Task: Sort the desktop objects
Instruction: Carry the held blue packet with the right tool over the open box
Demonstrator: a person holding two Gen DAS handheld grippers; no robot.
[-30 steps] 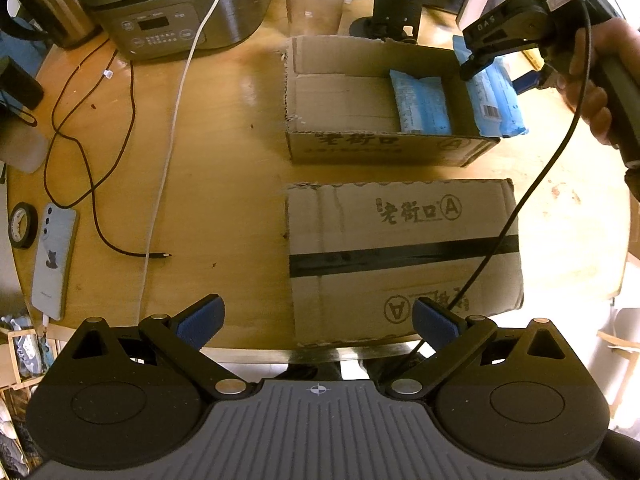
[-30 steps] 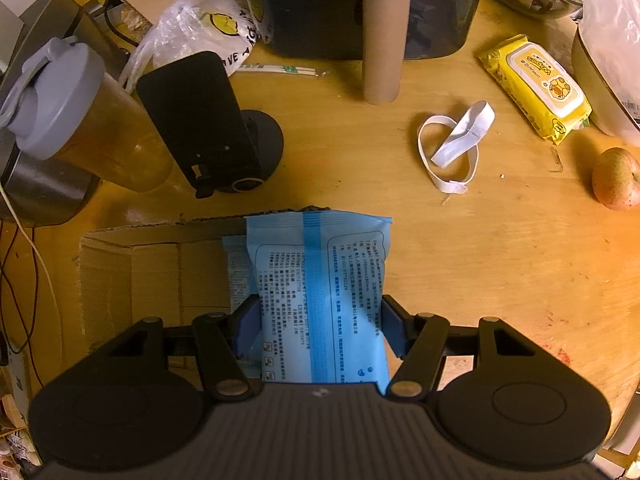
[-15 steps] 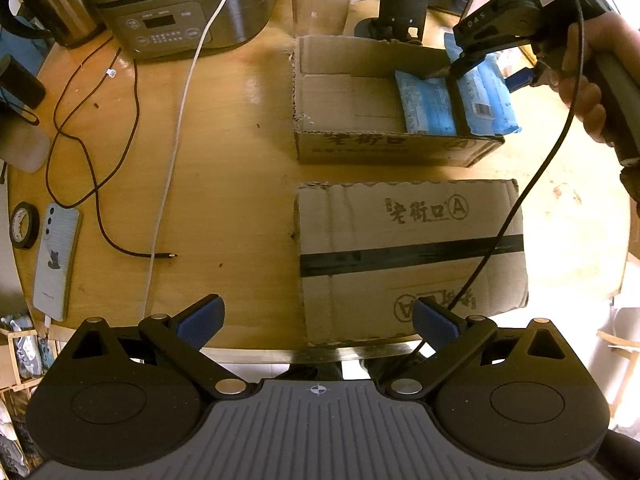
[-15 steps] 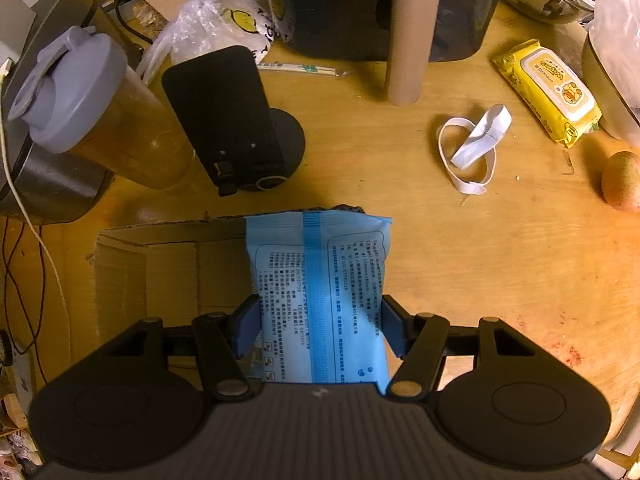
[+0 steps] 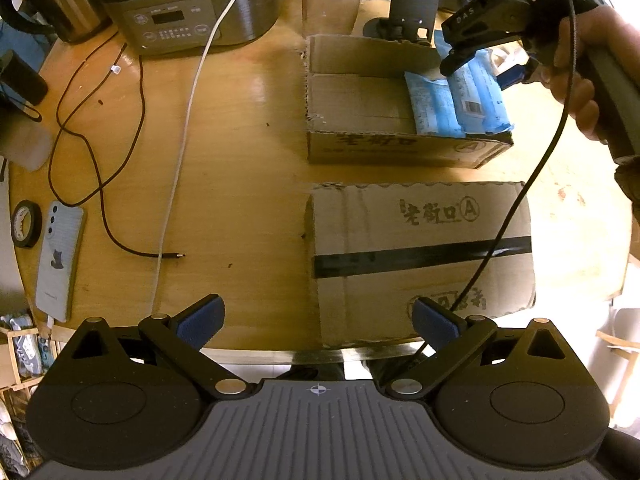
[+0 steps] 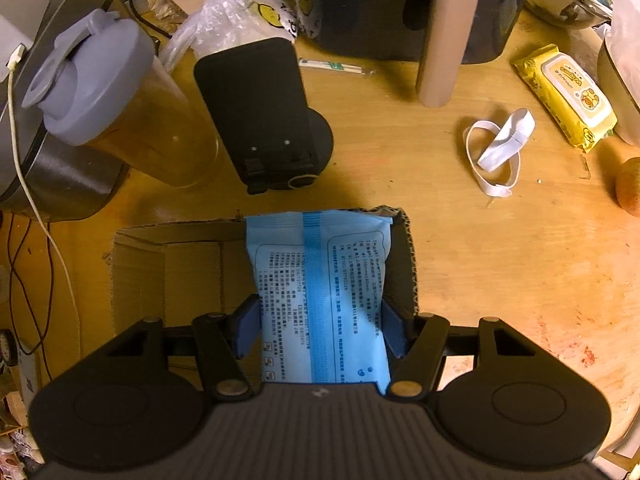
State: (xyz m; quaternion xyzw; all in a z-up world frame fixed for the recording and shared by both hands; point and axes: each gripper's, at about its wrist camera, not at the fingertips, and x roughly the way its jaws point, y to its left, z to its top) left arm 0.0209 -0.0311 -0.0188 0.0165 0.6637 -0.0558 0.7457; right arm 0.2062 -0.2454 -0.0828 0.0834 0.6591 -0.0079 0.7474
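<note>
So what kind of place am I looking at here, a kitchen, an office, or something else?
Most likely a home dining or kitchen table used as a catch-all. A rice cooker and kettle stand on the round wooden table, along with a lidded drink jug, wet wipes, a phone and charging cables.

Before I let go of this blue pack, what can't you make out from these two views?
- Right wrist: box floor beneath the blue pack, hidden by the pack held in the right gripper.
- Left wrist: whether the pack touches the second pack in the open box; the gripper blocks it.
- Pack print: too small.
</note>
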